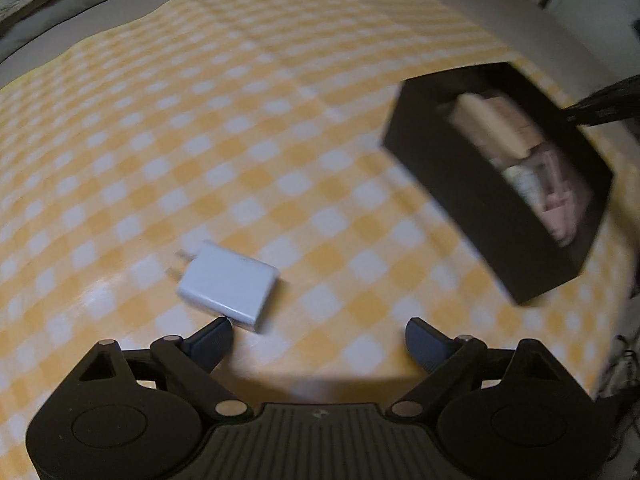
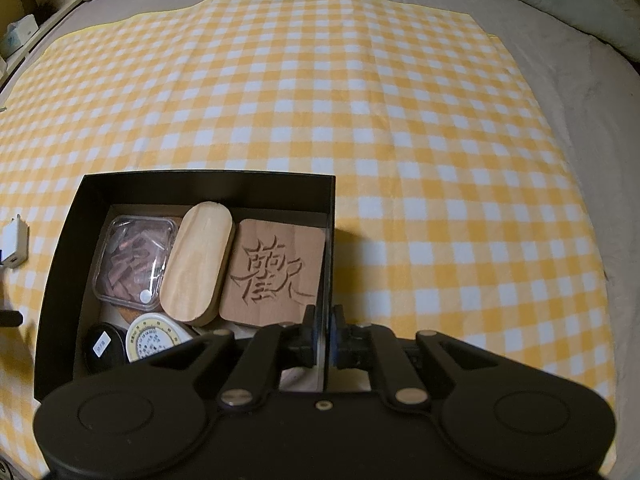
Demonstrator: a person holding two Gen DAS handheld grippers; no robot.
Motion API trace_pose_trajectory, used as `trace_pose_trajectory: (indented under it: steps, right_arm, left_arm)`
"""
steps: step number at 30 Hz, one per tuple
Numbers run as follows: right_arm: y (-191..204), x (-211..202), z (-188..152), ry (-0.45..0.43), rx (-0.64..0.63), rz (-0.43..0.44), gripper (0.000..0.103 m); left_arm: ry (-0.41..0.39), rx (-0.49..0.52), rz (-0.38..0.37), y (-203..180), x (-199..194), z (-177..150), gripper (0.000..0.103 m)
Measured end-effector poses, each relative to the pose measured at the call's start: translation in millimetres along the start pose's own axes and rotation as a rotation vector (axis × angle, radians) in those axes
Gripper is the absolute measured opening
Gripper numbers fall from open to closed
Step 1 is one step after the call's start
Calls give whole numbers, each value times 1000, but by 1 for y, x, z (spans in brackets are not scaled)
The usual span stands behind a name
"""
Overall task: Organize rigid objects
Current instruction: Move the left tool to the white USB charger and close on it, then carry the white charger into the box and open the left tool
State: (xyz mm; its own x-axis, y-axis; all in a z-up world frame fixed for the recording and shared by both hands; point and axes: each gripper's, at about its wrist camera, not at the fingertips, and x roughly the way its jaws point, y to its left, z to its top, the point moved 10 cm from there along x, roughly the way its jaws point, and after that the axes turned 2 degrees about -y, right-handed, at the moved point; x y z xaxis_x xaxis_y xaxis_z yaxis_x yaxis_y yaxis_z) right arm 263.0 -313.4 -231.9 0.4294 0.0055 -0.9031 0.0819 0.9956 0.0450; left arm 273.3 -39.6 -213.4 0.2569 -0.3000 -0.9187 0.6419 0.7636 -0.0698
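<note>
Two hand-held tools work over a yellow-and-white checked cloth (image 2: pixel 400 128) spread on a grey bed cover (image 2: pixel 592 92).

Left tool (image 1: pixel 319 336): its two fingers stand wide apart, with nothing between them. It points steeply down at the cloth. A small white plug-in charger (image 1: pixel 228 286) lies flat on the cloth just ahead of the left fingertip (image 1: pixel 214 338); the tip looks to be at the charger's near corner, but whether it touches cannot be told. The charger's metal prongs point away from the tool, up and left in the picture. This view is blurred.

Right tool (image 2: pixel 323 326): its fingers are closed tight on the thin right-hand wall of a black open box (image 2: pixel 208 188), one finger inside the box and one outside, pinching the wall near its close end.

The box sits on the cloth, to the right of the charger and apart from it. Inside, packed close together, are a clear plastic tub (image 2: pixel 132 260) of brown pieces, an oval wooden block (image 2: pixel 198 264), a square wooden coaster (image 2: pixel 276 276) carved with characters, a round black tin (image 2: pixel 103 346) with a white label, and a round pale disc (image 2: pixel 154 340) with printed markings. The wooden block rests tilted, overlapping the tub's and coaster's edges.
</note>
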Motion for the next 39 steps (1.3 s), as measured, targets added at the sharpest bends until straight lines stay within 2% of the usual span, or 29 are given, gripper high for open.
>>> trace_pose_trajectory:
  steps: [3, 5, 11, 15, 18, 19, 22, 27, 31, 39]
  right_arm:
    - [2, 2, -1, 2, -3, -1, 7]
    - [2, 2, 0, 2, -3, -1, 7]
    - [1, 1, 1, 6, -2, 2, 7]
    - [2, 2, -1, 10, 0, 6, 8]
    - [2, 2, -1, 10, 3, 8, 8]
    - [2, 2, -1, 10, 3, 8, 8]
    - [2, 3, -1, 10, 5, 10, 8]
    - [2, 3, -1, 10, 6, 11, 8]
    - [1, 3, -2, 9, 2, 7, 8]
    - [1, 3, -1, 9, 3, 9, 8]
  left_arm:
    - [-4, 46, -43, -16, -1, 5, 93]
    - [3, 66, -40, -21, -1, 9, 93]
    - [39, 51, 80, 4, 2, 13, 93]
    - [2, 69, 164, 20, 5, 21, 93]
    - [-20, 96, 192, 27, 9, 25, 92]
    - [-20, 100, 198, 28, 11, 25, 87]
    - [-15, 99, 197, 29, 16, 26, 82]
    - [-39, 32, 189, 36, 17, 33, 75]
    - [-44, 0, 199, 39, 16, 32, 64]
    - [-69, -44, 200, 36, 10, 32, 63]
